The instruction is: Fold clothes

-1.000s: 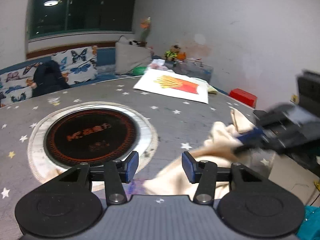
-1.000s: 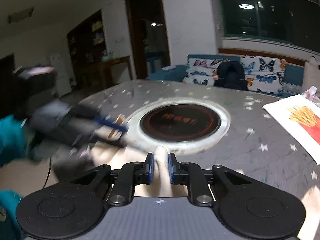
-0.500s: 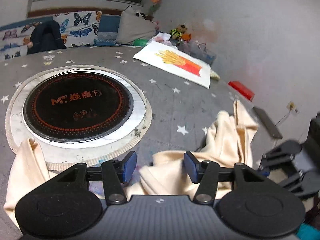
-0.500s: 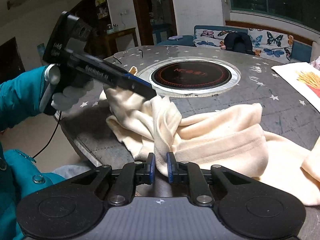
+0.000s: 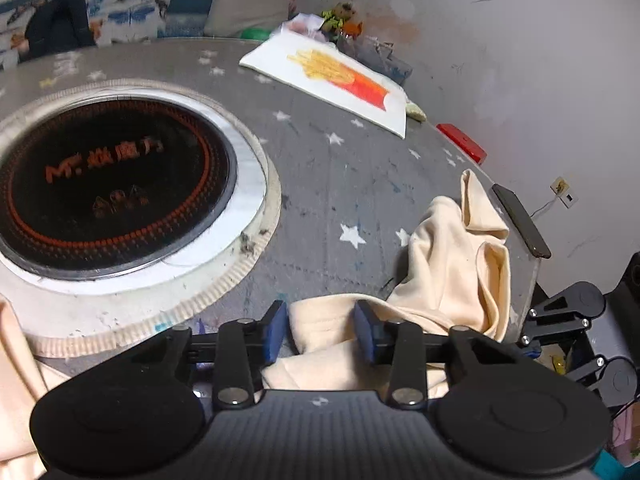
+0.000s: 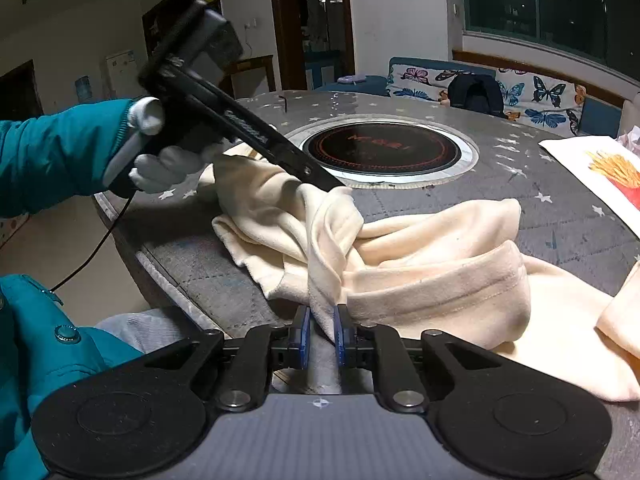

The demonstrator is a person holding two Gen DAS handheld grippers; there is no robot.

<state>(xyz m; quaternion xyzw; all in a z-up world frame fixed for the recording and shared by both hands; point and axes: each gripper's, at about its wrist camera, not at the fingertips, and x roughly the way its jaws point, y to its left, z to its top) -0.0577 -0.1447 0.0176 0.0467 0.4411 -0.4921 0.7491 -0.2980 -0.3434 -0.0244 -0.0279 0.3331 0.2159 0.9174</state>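
A cream fleece garment (image 6: 432, 276) lies crumpled on the near part of the grey star-patterned round table (image 6: 560, 220). My right gripper (image 6: 320, 334) is shut on a fold of it at the table's near edge. My left gripper (image 5: 320, 330) is open, its blue pads on either side of a thick hem of the garment (image 5: 448, 264) without pinching it. In the right wrist view the left gripper (image 6: 328, 186) reaches down onto the cloth's raised fold, held by a white-gloved hand in a teal sleeve.
A round black induction cooktop (image 5: 108, 184) is set in the table's middle. A white cloth with a fries print (image 5: 340, 80) lies at the far side. A dark phone (image 5: 520, 220) and a red box (image 5: 460, 142) sit at the right edge. A butterfly-print sofa (image 6: 532, 96) stands behind.
My left gripper has dropped and moved forward, so the garment's hem now sits between its open pads. My right gripper stays shut on the cloth, which has been drawn a little nearer.
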